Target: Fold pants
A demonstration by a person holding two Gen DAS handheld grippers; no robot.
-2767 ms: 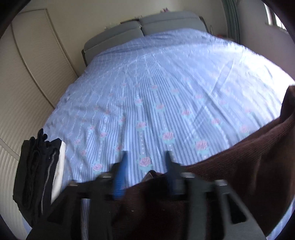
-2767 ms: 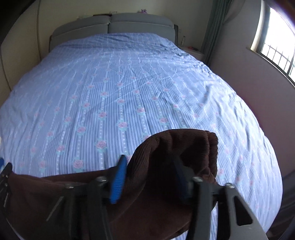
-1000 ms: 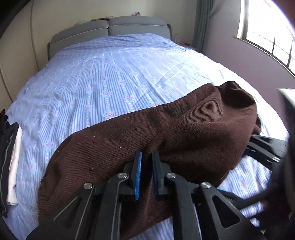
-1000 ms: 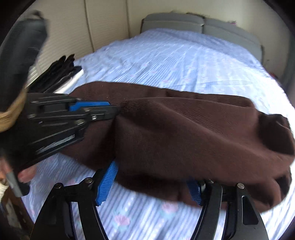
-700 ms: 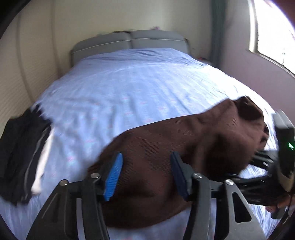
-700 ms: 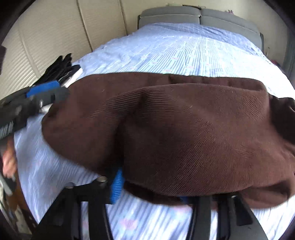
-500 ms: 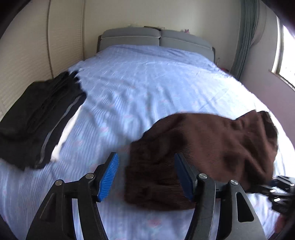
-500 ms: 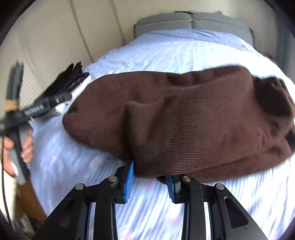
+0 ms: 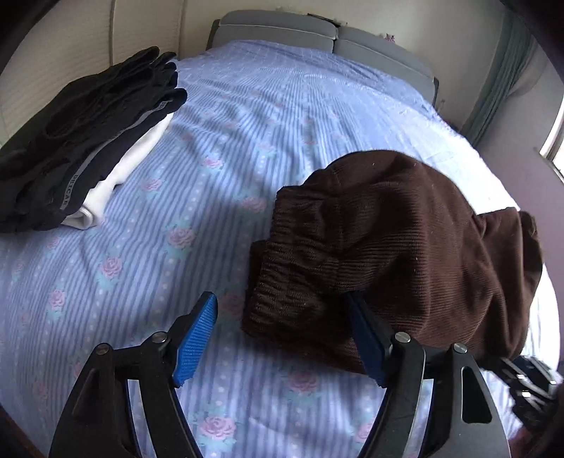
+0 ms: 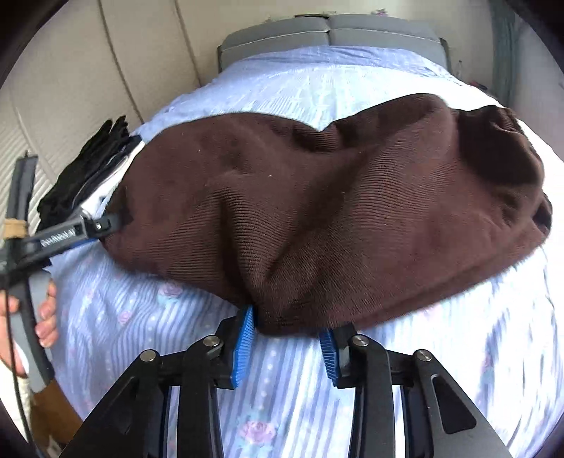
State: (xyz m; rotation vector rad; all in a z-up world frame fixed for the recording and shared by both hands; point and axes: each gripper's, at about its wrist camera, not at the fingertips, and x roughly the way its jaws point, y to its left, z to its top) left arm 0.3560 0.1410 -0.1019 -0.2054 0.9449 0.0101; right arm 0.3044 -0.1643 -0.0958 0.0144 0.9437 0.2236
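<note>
The brown corduroy pants lie bunched on the blue floral bedsheet; they also fill the right wrist view. My left gripper is open, its jaws wide apart at the near left end of the pants, with the right finger under the fabric's edge. My right gripper is open, with its jaws on either side of a hanging fold at the near edge of the pants. The left gripper also shows in the right wrist view, at the pants' left end.
A stack of folded black and white clothes lies at the left edge of the bed, also seen in the right wrist view. A grey headboard stands at the far end. A cream wall panel is on the left, a curtain and window on the right.
My left gripper let go of the pants, opened wide and drew back to the left. The pants dropped onto the bed. My right gripper's jaws opened a little more at the near edge.
</note>
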